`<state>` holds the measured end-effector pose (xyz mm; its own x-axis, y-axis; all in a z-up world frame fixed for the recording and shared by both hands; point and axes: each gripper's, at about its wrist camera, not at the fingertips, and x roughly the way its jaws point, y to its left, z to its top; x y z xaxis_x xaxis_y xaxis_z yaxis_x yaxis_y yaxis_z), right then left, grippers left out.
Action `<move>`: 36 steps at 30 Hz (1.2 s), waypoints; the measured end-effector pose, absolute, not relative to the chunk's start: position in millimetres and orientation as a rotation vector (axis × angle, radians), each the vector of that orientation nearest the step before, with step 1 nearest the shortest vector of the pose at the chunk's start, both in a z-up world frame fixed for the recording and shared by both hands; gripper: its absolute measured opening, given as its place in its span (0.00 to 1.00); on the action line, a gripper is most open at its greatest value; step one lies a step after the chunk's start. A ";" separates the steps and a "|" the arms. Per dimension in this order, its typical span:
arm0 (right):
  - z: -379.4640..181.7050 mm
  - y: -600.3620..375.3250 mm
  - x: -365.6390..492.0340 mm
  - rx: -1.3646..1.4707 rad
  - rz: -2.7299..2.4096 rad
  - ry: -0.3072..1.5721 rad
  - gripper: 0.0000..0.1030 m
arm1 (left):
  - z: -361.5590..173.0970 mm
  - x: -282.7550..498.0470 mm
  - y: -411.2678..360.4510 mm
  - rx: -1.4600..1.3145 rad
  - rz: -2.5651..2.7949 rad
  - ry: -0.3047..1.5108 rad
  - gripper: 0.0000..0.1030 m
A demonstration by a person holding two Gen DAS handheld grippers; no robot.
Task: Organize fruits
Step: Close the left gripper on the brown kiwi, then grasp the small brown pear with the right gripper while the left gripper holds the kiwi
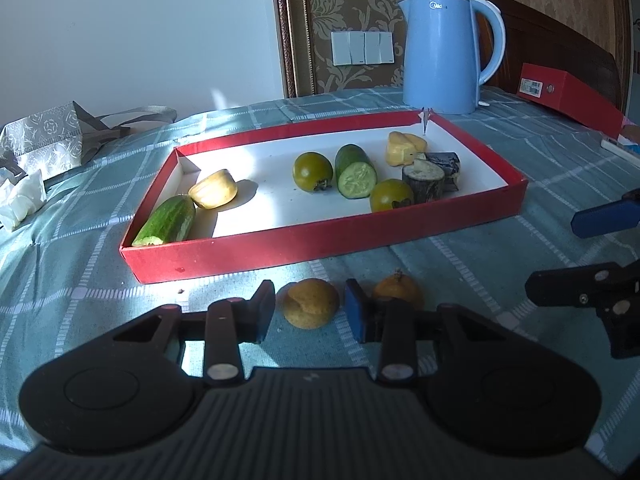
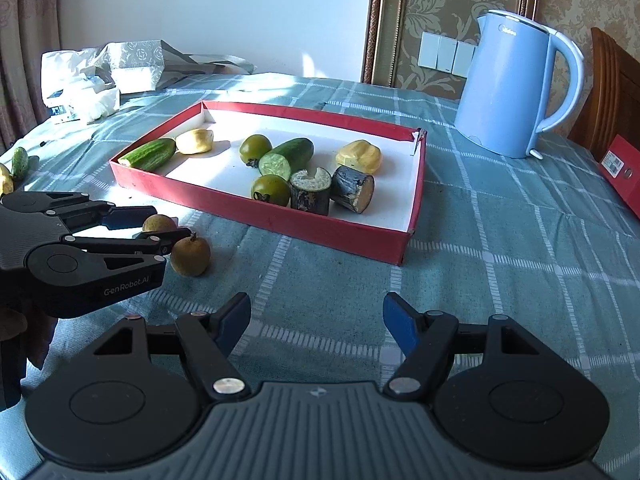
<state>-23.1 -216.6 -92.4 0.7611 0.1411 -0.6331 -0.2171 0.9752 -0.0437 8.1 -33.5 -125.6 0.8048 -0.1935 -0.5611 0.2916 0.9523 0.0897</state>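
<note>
While the patterned bag (image 1: 44, 136) and crumpled tissue (image 1: 22, 200) lie at the far left of the checked tablecloth (image 1: 80, 272), the left gripper (image 1: 310, 312) sits low on the cloth just in front of the red box (image 1: 280, 246), its blue pads pinching a small brown-yellow fruit (image 1: 312, 303) that rests on the table outside the box. Just to the right of that fruit, close beside the gripper's right finger, lies a second brown fruit (image 1: 398, 290), also on the cloth. Inside the box, from left to right, are a cucumber half (image 1: 168, 220) against the left wall, a yellow piece (image 1: 213, 194) touching it, a green round fruit (image 1: 312, 171), a cut cucumber (image 1: 356, 170) with its sliced face forward, another green fruit (image 1: 391, 195), two dark cut stumps (image 1: 423, 184) and a second yellow piece (image 1: 405, 146) near the far right corner. Behind that corner stands a blue kettle (image 1: 444, 52), with a red lid (image 1: 568, 96) farther right. The right gripper (image 2: 316, 320) hovers over bare cloth, its jaws spread with nothing between them.
</note>
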 end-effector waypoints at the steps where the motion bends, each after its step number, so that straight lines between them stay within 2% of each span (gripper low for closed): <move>1: -91.8 -215.5 -22.6 -0.121 0.197 0.676 0.70 | -125.6 7.8 -32.6 0.173 -0.260 0.580 0.26; 23: -88.1 -175.1 1.3 -0.122 0.343 0.652 0.70 | -124.7 7.6 5.9 0.091 -0.047 0.593 0.26; 36: -101.0 -147.0 12.7 -0.183 0.383 0.637 0.64 | -125.0 7.3 7.0 0.084 -0.048 0.594 0.26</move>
<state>12.7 -147.0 -101.0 0.7372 0.2912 -0.6097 -0.4022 0.9142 -0.0498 7.3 7.0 -125.0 0.8278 -0.0210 -0.5606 0.0694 0.9955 0.0652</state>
